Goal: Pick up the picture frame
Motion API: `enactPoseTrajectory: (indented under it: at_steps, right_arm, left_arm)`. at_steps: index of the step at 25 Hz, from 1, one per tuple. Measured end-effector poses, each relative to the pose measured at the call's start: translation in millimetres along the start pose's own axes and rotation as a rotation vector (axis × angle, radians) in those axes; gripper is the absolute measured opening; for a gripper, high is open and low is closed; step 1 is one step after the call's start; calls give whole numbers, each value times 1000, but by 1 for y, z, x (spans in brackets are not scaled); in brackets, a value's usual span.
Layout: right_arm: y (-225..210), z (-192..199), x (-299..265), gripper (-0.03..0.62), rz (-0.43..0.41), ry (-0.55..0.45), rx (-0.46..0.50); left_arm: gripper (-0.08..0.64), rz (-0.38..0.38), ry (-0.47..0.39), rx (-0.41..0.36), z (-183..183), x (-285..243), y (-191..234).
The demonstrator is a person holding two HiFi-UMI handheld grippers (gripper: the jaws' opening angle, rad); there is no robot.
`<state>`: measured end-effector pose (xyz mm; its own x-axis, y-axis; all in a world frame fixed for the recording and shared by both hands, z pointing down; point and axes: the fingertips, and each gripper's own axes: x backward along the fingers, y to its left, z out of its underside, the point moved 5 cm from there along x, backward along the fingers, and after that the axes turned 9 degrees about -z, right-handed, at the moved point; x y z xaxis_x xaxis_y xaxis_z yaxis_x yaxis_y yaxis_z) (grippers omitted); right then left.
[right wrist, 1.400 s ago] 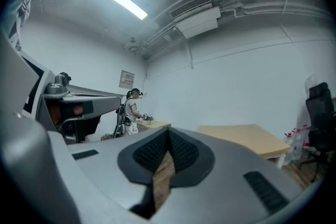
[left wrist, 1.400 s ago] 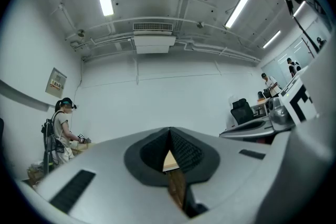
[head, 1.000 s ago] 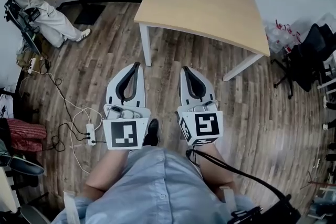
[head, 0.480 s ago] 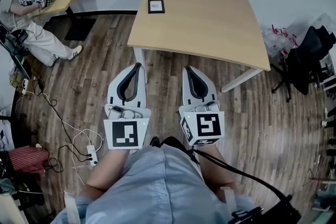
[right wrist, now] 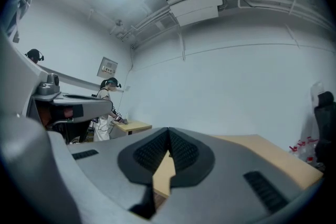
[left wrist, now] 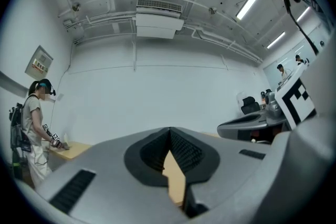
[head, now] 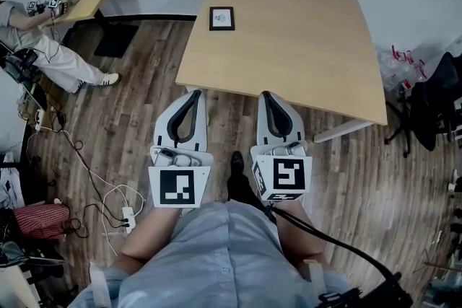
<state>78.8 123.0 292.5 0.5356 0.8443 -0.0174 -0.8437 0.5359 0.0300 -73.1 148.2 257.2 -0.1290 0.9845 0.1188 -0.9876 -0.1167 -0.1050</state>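
The black picture frame (head: 221, 18) lay far across the wooden desk (head: 310, 47), nearer the pressed-together left claw (head: 193, 92) than the equally closed right claw (head: 266, 94).

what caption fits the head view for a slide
Left gripper and right gripper, shut, near the table; picture frame lies far across.

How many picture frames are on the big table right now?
1. The picture frame lies flat near the far left corner of the table. No other shows on it.

The print inside the small black picture frame (head: 221, 18) is too small to read; the seated person (head: 52, 56) at ten o'clock is edge-cropped.
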Motion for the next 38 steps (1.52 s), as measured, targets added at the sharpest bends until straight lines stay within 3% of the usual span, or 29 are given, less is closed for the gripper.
enactPoseTrajectory:
  at_steps: [12, 24, 38]
  right_arm:
    - [-63, -6, -91, 2, -99, -16, -19]
    - [-95, -7, -148, 2, -131, -18, -21]
    - [-111, 19, -218, 2, -88, 72, -44]
  left_arm:
    - [0, -83, 14, -39, 0, -95, 0]
    - [0, -154, 11, -33, 5, -142, 16]
    - [0, -109, 94, 11, 43, -210, 54]
